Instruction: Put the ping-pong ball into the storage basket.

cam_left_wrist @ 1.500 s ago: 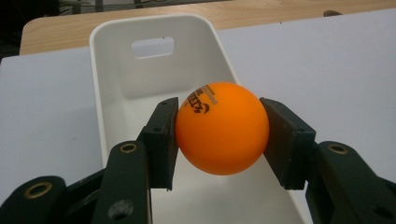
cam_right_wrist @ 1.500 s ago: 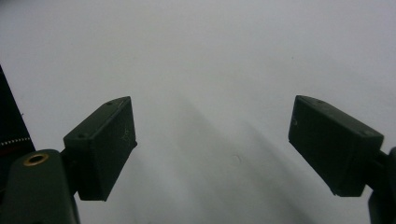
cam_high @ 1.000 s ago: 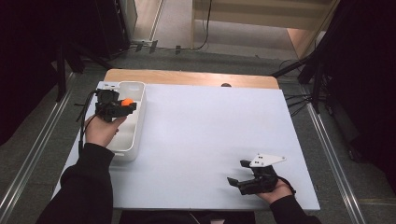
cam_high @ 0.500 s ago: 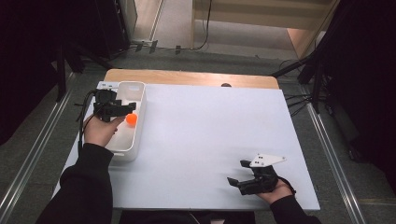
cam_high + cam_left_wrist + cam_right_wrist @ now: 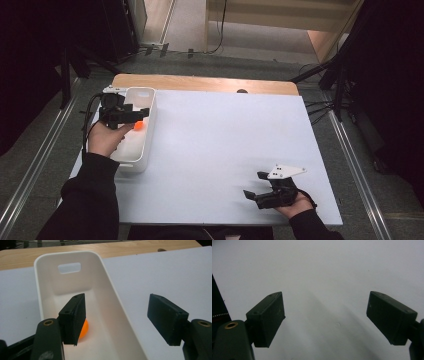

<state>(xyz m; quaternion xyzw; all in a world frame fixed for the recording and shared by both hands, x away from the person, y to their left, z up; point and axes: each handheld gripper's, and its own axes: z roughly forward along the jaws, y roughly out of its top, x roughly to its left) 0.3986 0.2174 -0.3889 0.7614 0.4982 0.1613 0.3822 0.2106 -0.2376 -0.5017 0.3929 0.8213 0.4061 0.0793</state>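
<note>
Hovering over the white bin [image 5: 142, 100] at the table's [image 5: 225, 150] nine-o'clock edge: left gripper [image 5: 131, 114], jaws parted about halfway and just been opening, nothing between them. Orange ball [image 5: 138, 125]: lying loose on the bin floor, just off the jaw tips toward five o'clock in the high view; in the left gripper view it sits at seven o'clock, partly hidden behind the left-hand jaw, the bin's handle slot at eleven o'clock. Right gripper [image 5: 255, 189]: resting in the hand near the table's five-o'clock corner, well apart from the bin, jaws spread wide over bare white tabletop, holding nothing.
</note>
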